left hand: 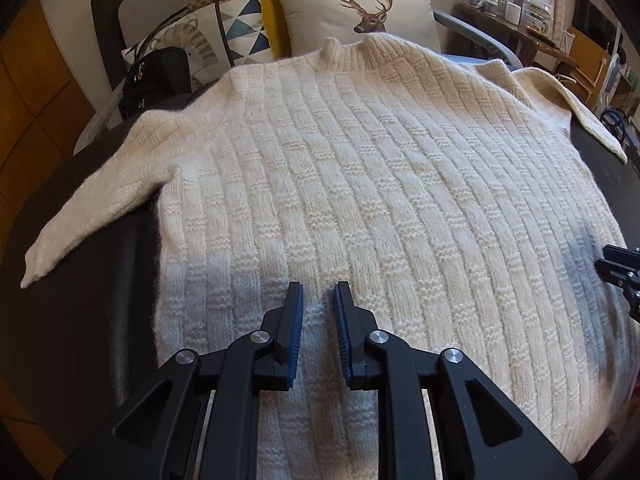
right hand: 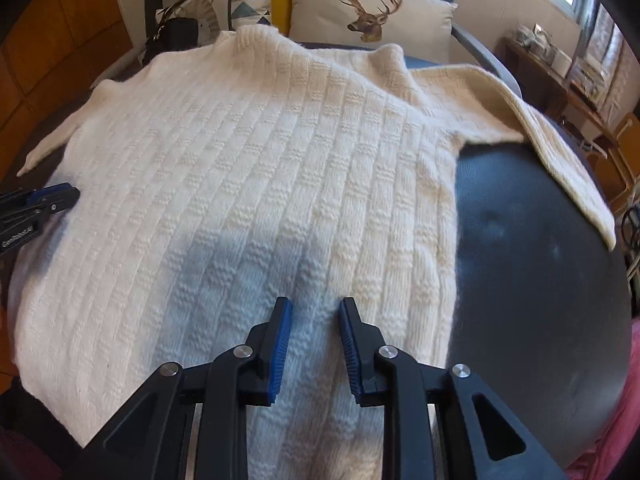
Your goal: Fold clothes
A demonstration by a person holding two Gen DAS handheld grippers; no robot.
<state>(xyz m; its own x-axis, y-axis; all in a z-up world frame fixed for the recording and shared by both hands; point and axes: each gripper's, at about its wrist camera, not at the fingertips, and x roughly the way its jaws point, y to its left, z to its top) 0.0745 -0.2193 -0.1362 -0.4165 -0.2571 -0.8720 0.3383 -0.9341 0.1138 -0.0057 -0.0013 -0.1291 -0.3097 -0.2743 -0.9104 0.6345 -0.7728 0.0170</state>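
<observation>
A cream knitted sweater (left hand: 360,168) lies spread flat on a dark sofa seat (left hand: 80,300), collar toward the pillows and both sleeves out to the sides. My left gripper (left hand: 318,286) hovers open over the lower left part of the sweater body, nothing between its blue pads. My right gripper (right hand: 316,302) is open too, above the lower right part of the sweater (right hand: 260,168). The right gripper's tip (left hand: 620,272) shows at the right edge of the left wrist view; the left gripper's tip (right hand: 44,200) shows at the left edge of the right wrist view.
A deer pillow (left hand: 360,12) and a patterned pillow (left hand: 224,24) stand behind the collar. A black handbag (left hand: 156,80) sits at the back left. The right sleeve (right hand: 552,140) hangs toward the seat edge. A wooden side table (right hand: 560,68) with small items is at the far right.
</observation>
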